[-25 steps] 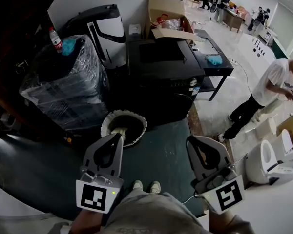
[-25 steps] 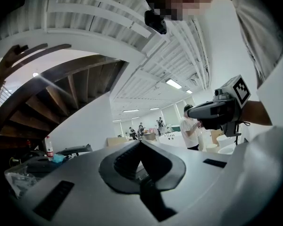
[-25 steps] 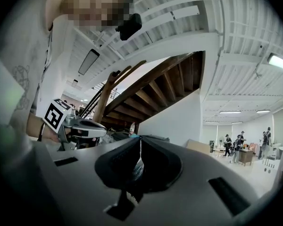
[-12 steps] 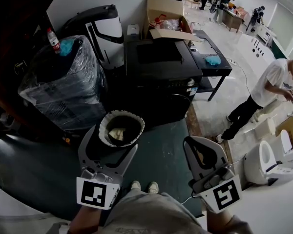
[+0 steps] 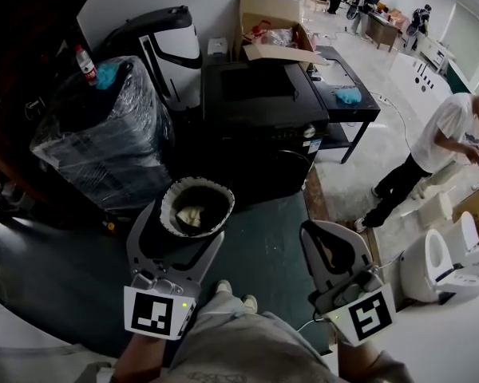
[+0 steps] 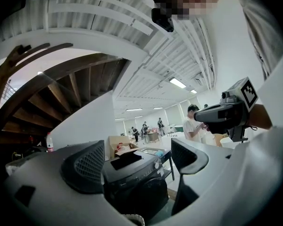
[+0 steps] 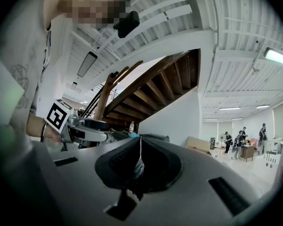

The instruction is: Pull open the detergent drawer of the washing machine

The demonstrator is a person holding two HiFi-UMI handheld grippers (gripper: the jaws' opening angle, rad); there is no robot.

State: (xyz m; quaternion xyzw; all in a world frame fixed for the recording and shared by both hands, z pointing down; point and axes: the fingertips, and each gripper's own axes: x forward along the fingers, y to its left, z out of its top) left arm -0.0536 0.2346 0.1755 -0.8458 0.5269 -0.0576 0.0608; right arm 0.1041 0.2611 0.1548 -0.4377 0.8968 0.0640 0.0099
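Note:
The black washing machine (image 5: 263,122) stands ahead on the dark floor, its front in shadow; I cannot pick out the detergent drawer on it. My left gripper (image 5: 188,222) is held low and well short of it. Its jaws have just been opening and now stand open with nothing between them. In the left gripper view the left gripper (image 6: 137,161) frames the washing machine (image 6: 132,182) in the distance. My right gripper (image 5: 323,228) is shut and empty, also well short of the machine. The right gripper view shows the right gripper (image 7: 140,159) with its pads together.
A white-rimmed basket (image 5: 195,207) sits on the floor between me and the machine. A film-wrapped appliance (image 5: 96,138) with a bottle (image 5: 84,62) stands at the left. A cardboard box (image 5: 267,22) and a black table (image 5: 367,106) lie behind the machine. A person (image 5: 451,134) bends at the right, near white toilets (image 5: 439,266).
The left gripper's jaws went from shut to wide open. Both grippers drifted slightly in the view; the right one stayed shut.

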